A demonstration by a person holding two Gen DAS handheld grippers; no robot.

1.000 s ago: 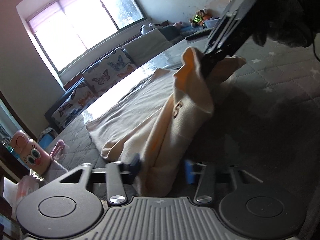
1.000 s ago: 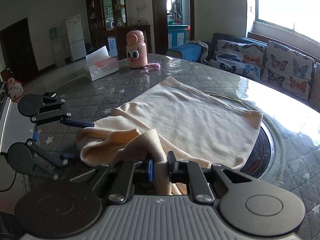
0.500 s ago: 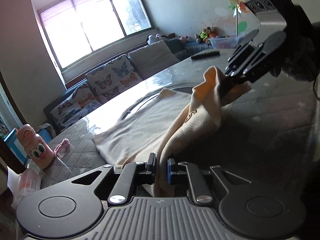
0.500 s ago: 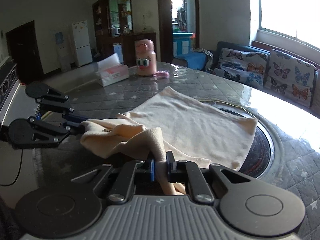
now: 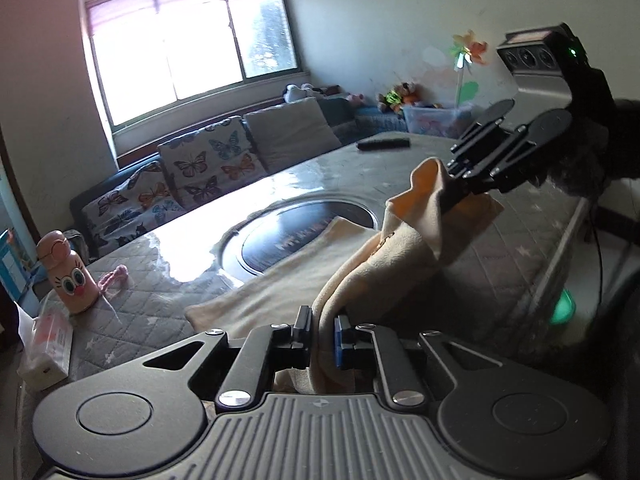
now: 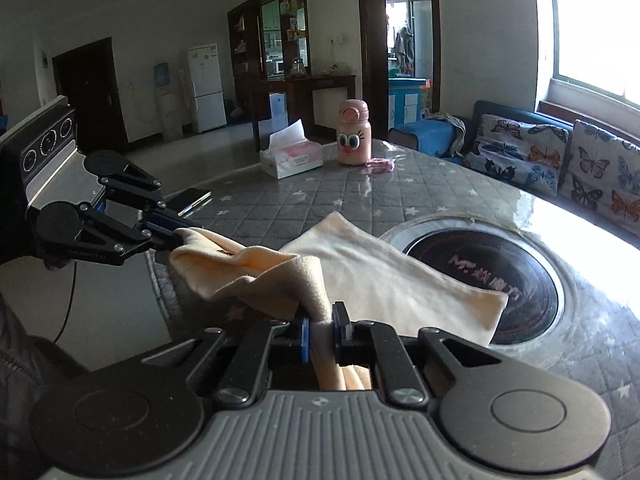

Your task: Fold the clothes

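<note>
Left gripper clamped on a bunched edge of the cream garment, fabric pinched between the blue pads, jaws nearly closed around it; cloth below the pads hidden by the gripper body. Right gripper likewise clamped on another bunch of the same garment, jaws nearly closed, fabric tail disappearing under the housing. Between the two grips the near edge is lifted off the table and hangs in a loose ridge; the far half lies flat on the quilted grey table cover, one corner overlapping the round dark inset in the tabletop. Lettering on the inset not readable. Small mark on the lifted fabric, too small to identify. From the left wrist view the right gripper's fingertips are buried in cloth. Farther out: dark flat object near the table edge, tissue box, pink cartoon-face bottle, small pink item beside it, unclear what. Butterfly cushions on sofa behind table. Window blown out.
</note>
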